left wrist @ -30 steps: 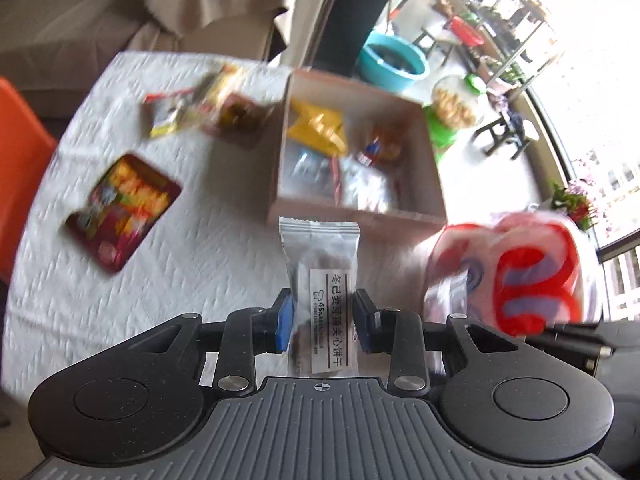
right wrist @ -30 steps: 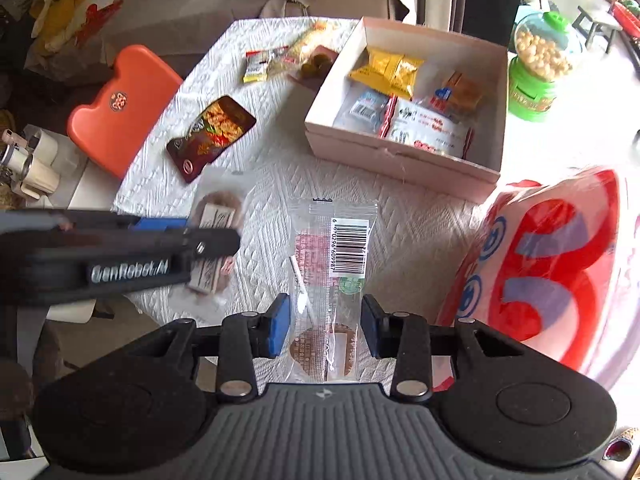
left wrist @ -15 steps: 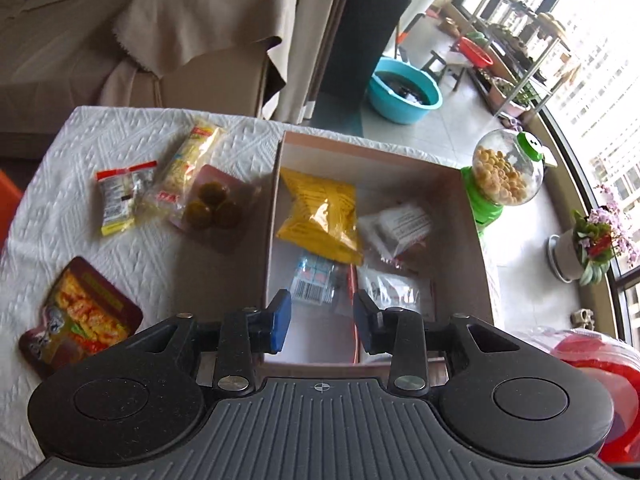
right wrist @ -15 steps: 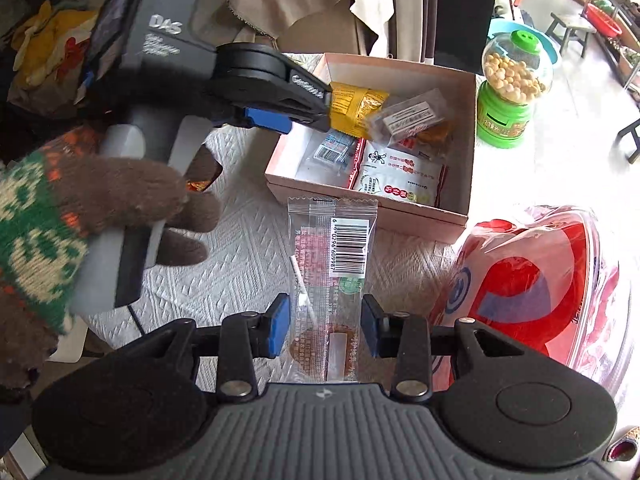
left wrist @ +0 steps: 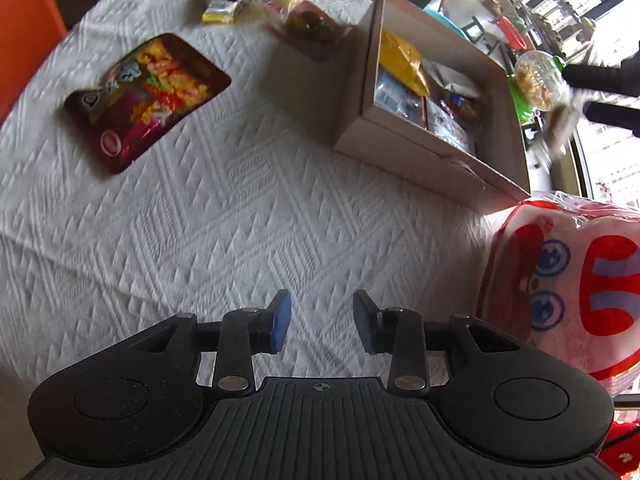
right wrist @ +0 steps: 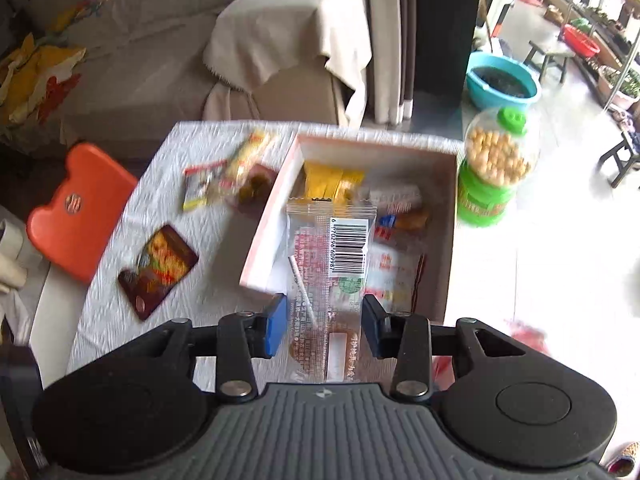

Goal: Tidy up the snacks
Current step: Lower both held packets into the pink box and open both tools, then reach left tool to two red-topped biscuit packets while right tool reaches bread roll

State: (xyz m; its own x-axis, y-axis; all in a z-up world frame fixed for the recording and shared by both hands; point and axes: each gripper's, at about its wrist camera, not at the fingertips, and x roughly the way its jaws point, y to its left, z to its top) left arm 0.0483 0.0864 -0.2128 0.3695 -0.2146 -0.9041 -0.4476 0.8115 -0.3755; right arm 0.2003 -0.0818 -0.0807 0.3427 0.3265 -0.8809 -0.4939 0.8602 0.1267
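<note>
- The right gripper [right wrist: 323,322] hangs above the near edge of the cardboard box [right wrist: 264,252], with a clear cookie packet [right wrist: 330,264] between its blue pads [right wrist: 276,322].
- Its jaws are opening; the packet sits in the gap and sticks out forward over the box interior, barcode side up. Whether the pads touch the wrapper at this instant cannot be told for sure; they sit right at its edges.
- Inside the box lie a yellow bag [right wrist: 332,184] at the far end and several small wrapped snacks.
- The left gripper [left wrist: 322,322] is released, nothing between its jaws, and points down at bare white cloth on the desk [left wrist: 224,216].
- From the left wrist view, a dark red snack pouch [left wrist: 148,100] lies well ahead and to the left, apart from the gripper.
- The box [left wrist: 404,148] stands ahead to the right.
- A red-and-white plastic bag [left wrist: 568,288] sits just right of the left gripper.
- More small packets [left wrist: 256,4] lie at the desk's far edge.
</note>
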